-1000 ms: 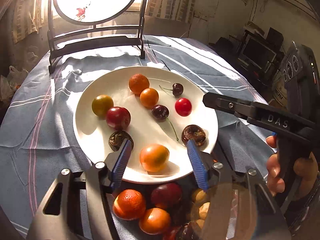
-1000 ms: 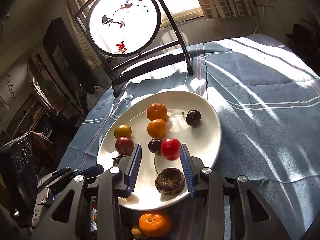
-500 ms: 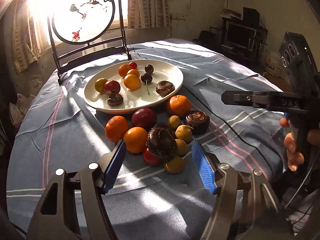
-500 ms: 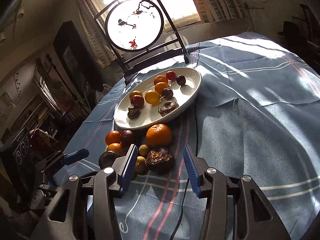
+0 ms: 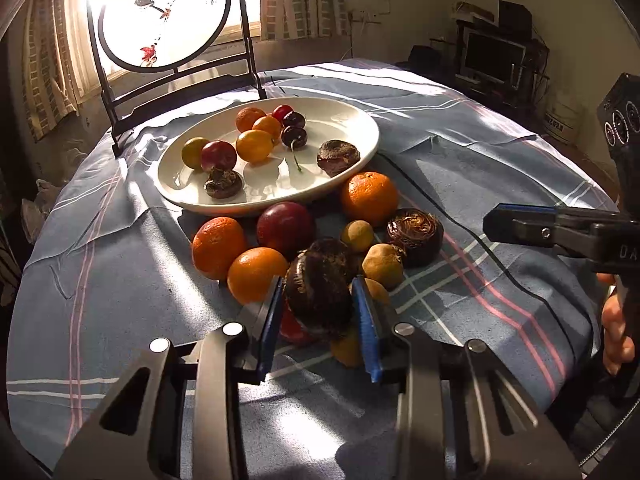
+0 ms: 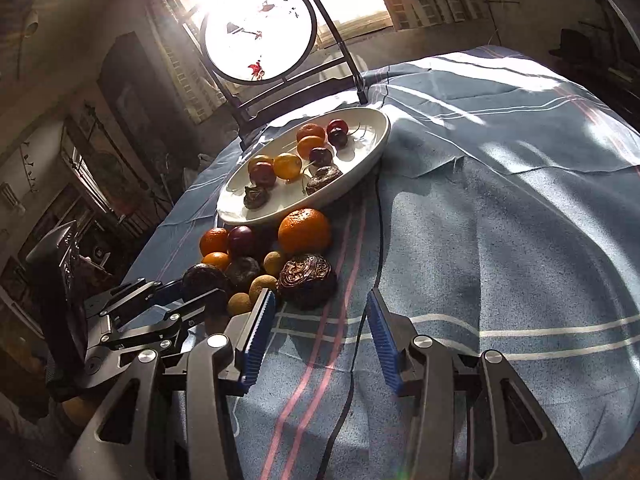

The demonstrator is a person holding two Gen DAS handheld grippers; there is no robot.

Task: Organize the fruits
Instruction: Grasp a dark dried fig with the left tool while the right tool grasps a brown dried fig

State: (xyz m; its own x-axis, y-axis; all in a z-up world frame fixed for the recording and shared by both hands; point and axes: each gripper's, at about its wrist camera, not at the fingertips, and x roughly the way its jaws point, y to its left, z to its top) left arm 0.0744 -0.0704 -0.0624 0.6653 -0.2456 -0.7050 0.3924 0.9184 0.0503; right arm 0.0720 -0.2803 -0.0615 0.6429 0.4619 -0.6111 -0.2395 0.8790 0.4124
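A white plate (image 5: 360, 120) (image 6: 380, 128) holds several small fruits: oranges, cherries, a plum and dark brown ones. In front of it a pile lies on the blue cloth, with oranges (image 5: 370, 198), a plum (image 5: 285, 228), small yellowish fruits (image 5: 382, 264) and a ridged dark fruit (image 5: 416, 236) (image 6: 306, 280). My left gripper (image 5: 317, 282) (image 6: 198, 290) is shut on a dark brown fruit (image 5: 316, 304) at the near edge of the pile. My right gripper (image 6: 321, 298) (image 5: 492, 224) stands open just short of the ridged dark fruit, with nothing between its pads.
A round painted screen on a black stand (image 5: 164, 12) rises behind the plate. A thin black cable (image 6: 380, 240) runs over the cloth from the plate toward me. A hand (image 5: 618, 332) grips the right tool. A TV and shelves (image 5: 494, 58) fill the far right.
Both grippers drew back from over the plate to the pile on the cloth. The left jaws closed onto the dark brown fruit. The right jaws widened slightly.
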